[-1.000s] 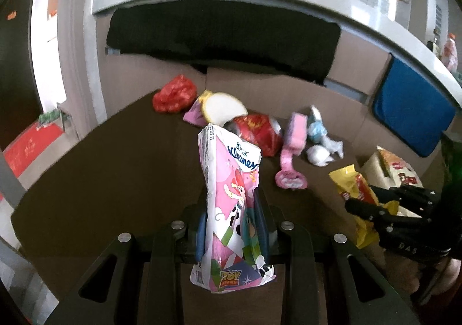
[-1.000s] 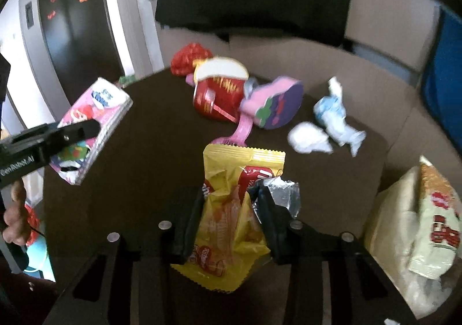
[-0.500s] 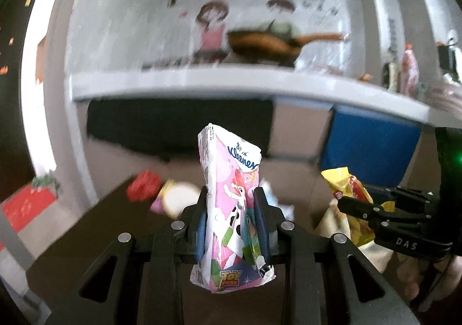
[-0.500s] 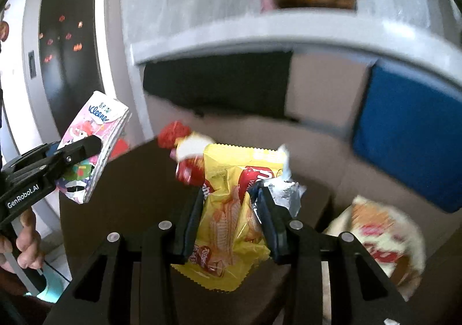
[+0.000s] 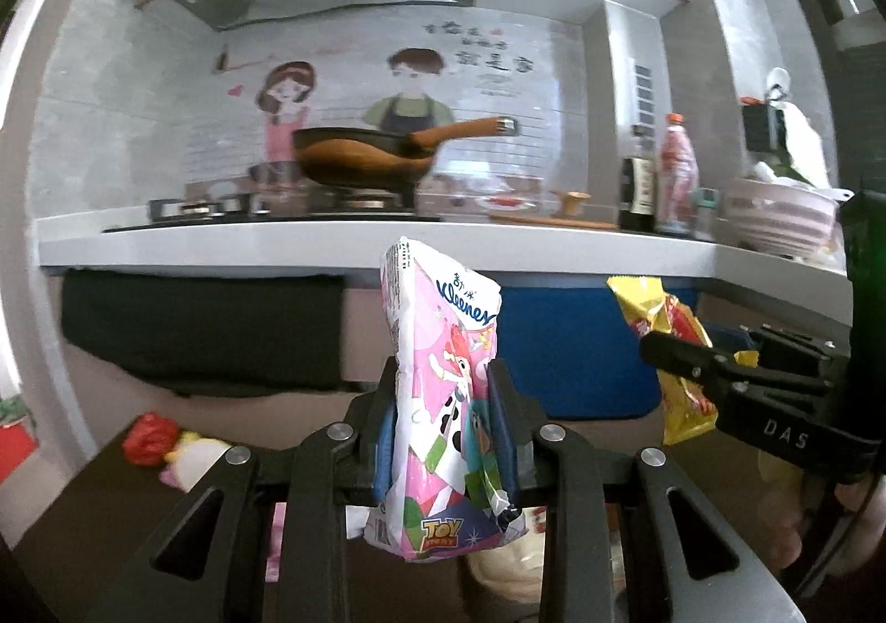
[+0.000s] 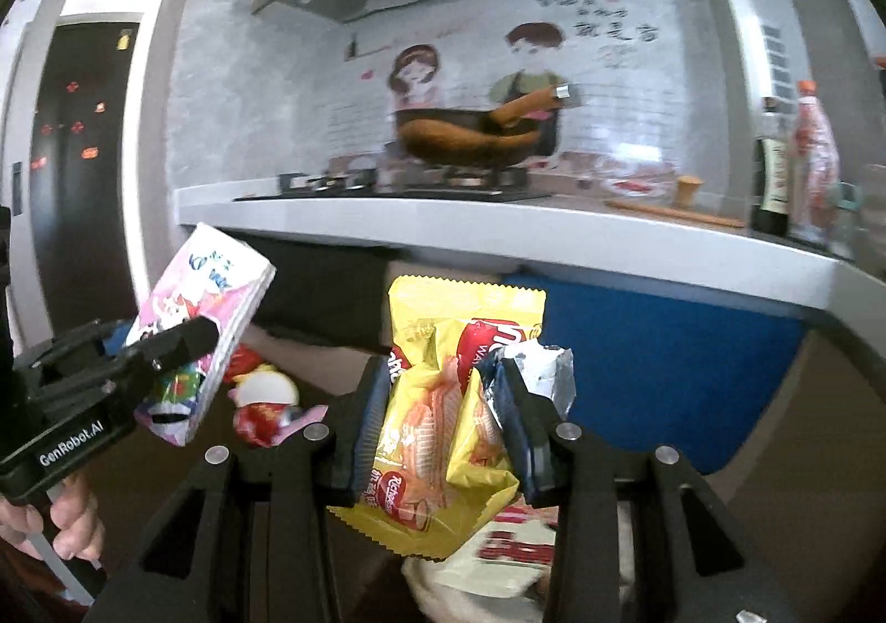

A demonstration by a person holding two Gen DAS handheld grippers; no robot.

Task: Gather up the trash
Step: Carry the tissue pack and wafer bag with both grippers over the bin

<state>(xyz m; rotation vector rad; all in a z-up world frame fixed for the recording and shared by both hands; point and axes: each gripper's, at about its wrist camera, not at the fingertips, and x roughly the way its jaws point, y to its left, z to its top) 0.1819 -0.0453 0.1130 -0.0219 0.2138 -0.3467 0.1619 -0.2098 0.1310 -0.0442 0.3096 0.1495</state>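
Note:
My left gripper (image 5: pixel 443 404) is shut on a pink tissue pack (image 5: pixel 443 374), held upright in the air; the same tissue pack (image 6: pixel 205 329) shows at the left of the right wrist view, clamped by the left gripper (image 6: pixel 183 346). My right gripper (image 6: pixel 443 412) is shut on a yellow wafer wrapper (image 6: pixel 437 401) with torn silver foil at its right. In the left wrist view the wafer wrapper (image 5: pixel 670 340) and right gripper (image 5: pixel 664 351) appear at the right. More trash lies low on the dark table (image 5: pixel 83 501): a red wrapper (image 5: pixel 145 437) and a red-and-white packet (image 6: pixel 266 401).
A white kitchen counter (image 5: pixel 332 241) runs across ahead, with a wok (image 5: pixel 360 163) on the stove and bottles (image 5: pixel 673 180) and a bowl (image 5: pixel 775 219) at the right. A black cloth (image 5: pixel 199 324) and a blue cloth (image 5: pixel 570 351) hang below it. A printed bag (image 6: pixel 498 562) lies under the right gripper.
Both grippers have risen and tilted up from the table, each keeping its packet. The view went from the trash on the table to the counter, wok and wall.

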